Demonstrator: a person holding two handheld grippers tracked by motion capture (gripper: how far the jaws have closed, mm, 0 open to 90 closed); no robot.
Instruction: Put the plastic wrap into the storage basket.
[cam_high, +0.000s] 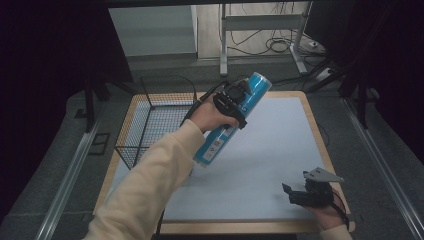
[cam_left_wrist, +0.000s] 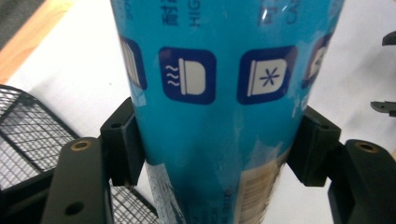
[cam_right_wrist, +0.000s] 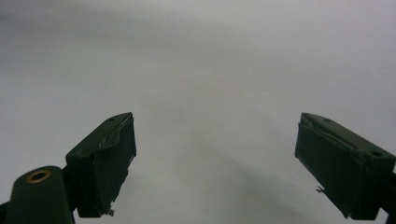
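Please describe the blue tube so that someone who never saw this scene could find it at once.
Start at the wooden table with its pale mat, and find the wire basket at its left. Right of it, the left gripper holds the blue tube tilted above the mat, the scene's one bright-coloured thing.

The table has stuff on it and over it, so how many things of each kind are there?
Blue tubes: 1, held in the left gripper
Wire baskets: 1
Grippers: 2, the left one and the right gripper, which is open and holds nothing
Total: 4
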